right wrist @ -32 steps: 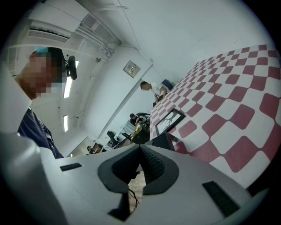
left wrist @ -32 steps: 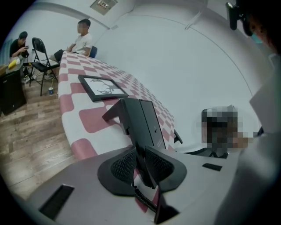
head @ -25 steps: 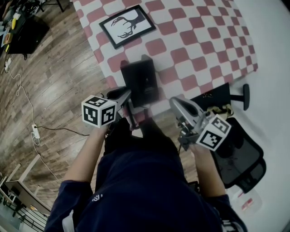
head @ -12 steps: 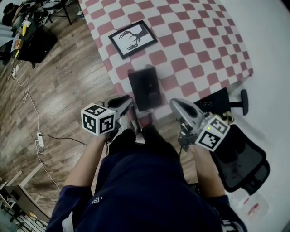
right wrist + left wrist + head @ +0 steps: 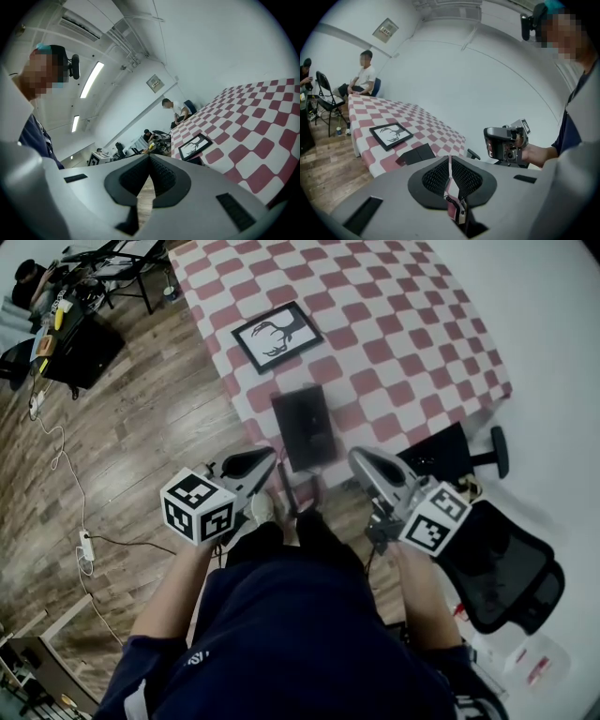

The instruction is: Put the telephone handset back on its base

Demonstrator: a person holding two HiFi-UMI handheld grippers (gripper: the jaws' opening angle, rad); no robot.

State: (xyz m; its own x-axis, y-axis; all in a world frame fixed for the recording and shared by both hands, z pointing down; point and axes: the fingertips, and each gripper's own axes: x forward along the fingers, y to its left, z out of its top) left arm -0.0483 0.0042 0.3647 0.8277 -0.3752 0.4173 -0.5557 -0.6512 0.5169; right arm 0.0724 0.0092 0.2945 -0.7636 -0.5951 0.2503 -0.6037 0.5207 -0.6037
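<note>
The black telephone (image 5: 305, 426) lies flat near the front edge of the red-and-white checked table (image 5: 394, 324); I cannot separate handset from base. In the left gripper view the telephone (image 5: 417, 153) sits beyond the jaws. My left gripper (image 5: 273, 458) hovers just short of the table edge, left of the telephone. Its jaws are closing, nearly together, with nothing pressed between the pads (image 5: 461, 176). A bit of coiled cord (image 5: 452, 204) shows through the slit. My right gripper (image 5: 355, 458) hangs to the telephone's right, shut and empty, tips meeting in its own view (image 5: 150, 157).
A framed deer picture (image 5: 277, 336) lies on the table behind the telephone. A black mesh office chair (image 5: 506, 568) stands at the right. A power strip and cable (image 5: 84, 545) lie on the wooden floor. People sit at the table's far end (image 5: 363, 77).
The table and telephone have slid up and away in the head view. My left gripper has dropped lower and slightly left. The right gripper has barely moved.
</note>
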